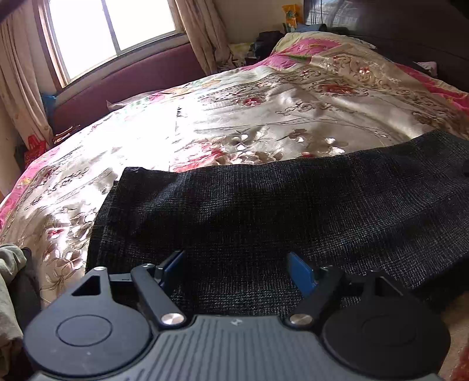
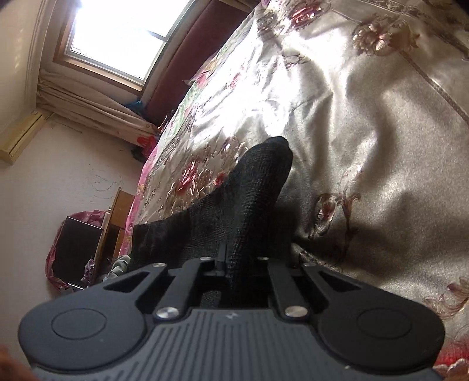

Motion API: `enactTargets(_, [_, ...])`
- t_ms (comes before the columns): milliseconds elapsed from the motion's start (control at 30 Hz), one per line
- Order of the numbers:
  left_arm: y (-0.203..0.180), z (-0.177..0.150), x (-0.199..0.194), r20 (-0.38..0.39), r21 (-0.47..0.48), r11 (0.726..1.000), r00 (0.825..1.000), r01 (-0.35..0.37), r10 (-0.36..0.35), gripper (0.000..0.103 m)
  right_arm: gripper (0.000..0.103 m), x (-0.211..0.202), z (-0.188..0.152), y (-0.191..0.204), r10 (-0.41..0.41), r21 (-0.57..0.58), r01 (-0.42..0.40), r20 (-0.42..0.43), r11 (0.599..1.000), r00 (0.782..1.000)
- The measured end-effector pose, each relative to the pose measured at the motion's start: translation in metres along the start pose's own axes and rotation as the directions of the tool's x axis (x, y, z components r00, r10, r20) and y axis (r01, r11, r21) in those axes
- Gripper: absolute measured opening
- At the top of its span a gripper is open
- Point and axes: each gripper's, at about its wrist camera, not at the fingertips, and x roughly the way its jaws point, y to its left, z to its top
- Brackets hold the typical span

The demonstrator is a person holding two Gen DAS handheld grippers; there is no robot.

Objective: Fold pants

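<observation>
Dark charcoal woven pants (image 1: 263,211) lie flat across the near part of a floral satin bedspread (image 1: 234,117). My left gripper (image 1: 237,266) is open just above the pants' near edge, its blue pads (image 1: 302,274) spread wide and holding nothing. In the right wrist view my right gripper (image 2: 227,263) is shut on a fold of the pants (image 2: 249,190), and the cloth rises from the jaws in a lifted ridge over the bedspread (image 2: 366,132).
A maroon padded bench (image 1: 126,82) runs under the window (image 1: 111,26) beyond the bed. Curtains (image 1: 17,96) hang at the left. Clothes lie piled at the far end (image 1: 263,41). A dark box and wooden furniture (image 2: 88,249) stand on the floor beside the bed.
</observation>
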Motion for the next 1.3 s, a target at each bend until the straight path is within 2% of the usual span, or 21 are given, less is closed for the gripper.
enactTargets(133, [-0.043, 0.001, -0.008, 0.003, 0.048, 0.992, 0.993, 0.114, -0.115, 0.09, 0.007, -0.036, 0.01, -0.024, -0.105, 0.025, 0.104, 0.038, 0.994, 0.994])
enactTargets(267, [-0.08, 0.004, -0.016, 0.03, 0.069, 0.97, 0.972, 0.232, -0.235, 0.09, 0.007, -0.077, 0.019, -0.025, -0.222, -0.005, 0.223, 0.061, 0.975, 0.973])
enactTargets(367, [-0.09, 0.006, -0.02, 0.05, 0.074, 0.954, 0.954, 0.292, -0.296, 0.09, 0.007, -0.103, 0.025, -0.006, -0.285, -0.014, 0.287, 0.086, 0.958, 0.955])
enactTargets(467, [-0.086, 0.004, -0.021, 0.077, 0.043, 0.949, 0.946, 0.313, -0.316, 0.09, 0.008, -0.1, 0.03, 0.035, -0.264, -0.043, 0.268, 0.079, 0.962, 0.961])
enactTargets(567, [-0.073, -0.002, -0.025, 0.113, -0.015, 0.947, 0.941, 0.322, -0.318, 0.089, 0.009, -0.071, 0.03, 0.089, -0.259, -0.15, 0.263, 0.041, 0.953, 0.965])
enactTargets(733, [-0.041, -0.022, -0.049, 0.2, -0.128, 0.937, 0.933, 0.326, -0.298, 0.089, 0.009, 0.016, 0.012, 0.166, -0.229, -0.286, 0.213, -0.024, 0.934, 0.973])
enactTargets(833, [-0.027, -0.036, -0.061, 0.24, -0.162, 0.936, 0.933, 0.311, -0.268, 0.089, 0.009, 0.071, -0.005, 0.193, -0.277, -0.32, 0.253, -0.03, 0.913, 0.961])
enactTargets(933, [-0.012, -0.052, -0.072, 0.263, -0.195, 0.935, 0.934, 0.297, -0.242, 0.089, 0.012, 0.12, -0.023, 0.201, -0.331, -0.308, 0.306, -0.031, 0.901, 0.943])
enactTargets(1067, [0.005, -0.067, -0.076, 0.268, -0.244, 0.924, 0.936, 0.295, -0.228, 0.089, 0.023, 0.162, -0.039, 0.2, -0.389, -0.283, 0.365, -0.029, 0.887, 0.921])
enactTargets(1133, [0.011, -0.07, -0.074, 0.264, -0.266, 0.919, 0.939, 0.289, -0.219, 0.089, 0.03, 0.168, -0.041, 0.2, -0.374, -0.251, 0.36, -0.007, 0.899, 0.928])
enactTargets(1200, [0.018, -0.072, -0.073, 0.261, -0.294, 0.911, 0.941, 0.29, -0.215, 0.089, 0.03, 0.17, -0.038, 0.201, -0.355, -0.218, 0.348, 0.01, 0.912, 0.935])
enactTargets(1233, [0.022, -0.073, -0.071, 0.259, -0.316, 0.902, 0.941, 0.294, -0.217, 0.089, 0.03, 0.174, -0.035, 0.202, -0.326, -0.187, 0.32, -0.002, 0.929, 0.945])
enactTargets(1300, [0.027, -0.075, -0.069, 0.254, -0.356, 0.883, 0.941, 0.307, -0.225, 0.089, 0.03, 0.18, -0.032, 0.207, -0.312, -0.183, 0.304, -0.016, 0.935, 0.95])
